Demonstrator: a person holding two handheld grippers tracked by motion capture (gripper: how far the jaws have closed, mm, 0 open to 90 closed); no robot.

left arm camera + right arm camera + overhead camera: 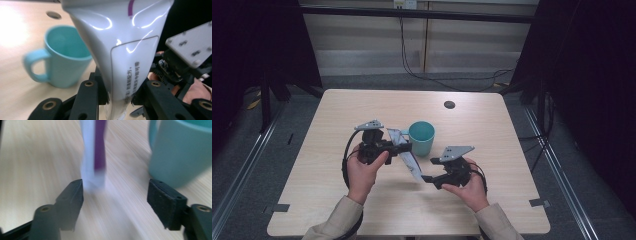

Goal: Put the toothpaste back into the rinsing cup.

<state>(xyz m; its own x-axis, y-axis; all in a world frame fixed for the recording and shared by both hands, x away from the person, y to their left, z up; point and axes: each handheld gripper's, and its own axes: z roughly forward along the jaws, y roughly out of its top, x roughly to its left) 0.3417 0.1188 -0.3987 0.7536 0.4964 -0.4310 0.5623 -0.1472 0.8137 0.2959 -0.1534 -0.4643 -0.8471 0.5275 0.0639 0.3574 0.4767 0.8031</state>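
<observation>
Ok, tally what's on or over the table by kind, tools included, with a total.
Mugs: 1, the teal mug
Tubes: 1, the white tube with a purple stripe, clamped in the left tool
Tools: 2, the left tool and the right tool, whose jaws stand apart
Total: 4

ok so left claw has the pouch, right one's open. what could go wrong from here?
1. The left claw pinches the glossy white pouch near one end only; the rest hangs free, so it could slip or swing.
2. The teal mug stands right beside the pouch; a swing could knock it.
3. The right claw is open with the pouch's end near one pad, so moving it could snag the pouch.
</observation>
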